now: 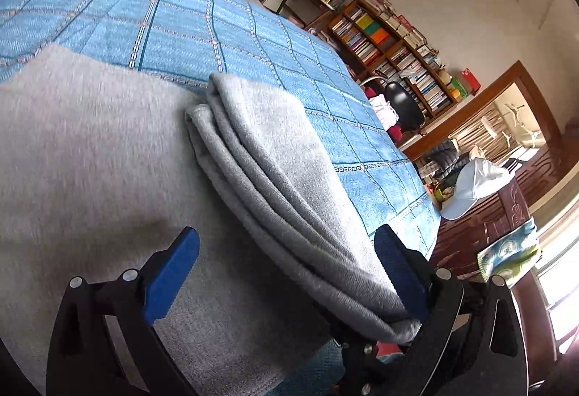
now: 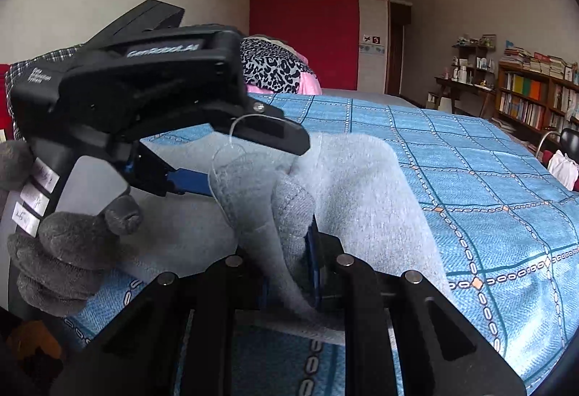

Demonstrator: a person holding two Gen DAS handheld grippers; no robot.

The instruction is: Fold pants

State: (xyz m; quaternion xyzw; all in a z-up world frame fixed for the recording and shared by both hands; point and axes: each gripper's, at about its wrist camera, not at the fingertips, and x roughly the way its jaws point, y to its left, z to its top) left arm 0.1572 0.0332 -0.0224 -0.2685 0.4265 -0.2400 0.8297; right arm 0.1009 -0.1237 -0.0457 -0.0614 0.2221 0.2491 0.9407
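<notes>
Grey sweatpants (image 1: 90,161) lie on a blue checked bedspread (image 1: 144,23). In the left wrist view a folded stack of grey layers (image 1: 282,186) runs between the open blue fingers of my left gripper (image 1: 286,247) and rests against the right finger (image 1: 398,269). In the right wrist view my right gripper (image 2: 307,251) is shut on a bunched edge of the pants (image 2: 289,208) and holds it up off the bedspread (image 2: 488,208). The left gripper's black body (image 2: 144,81), held by a grey-gloved hand (image 2: 68,251), is at the left of that view.
A pink and leopard-print bundle (image 2: 278,67) lies at the head of the bed. A bookshelf (image 1: 394,45), a black chair (image 1: 405,99), a white cap (image 1: 474,186) on dark wooden furniture and a red panel (image 2: 304,41) stand around the bed.
</notes>
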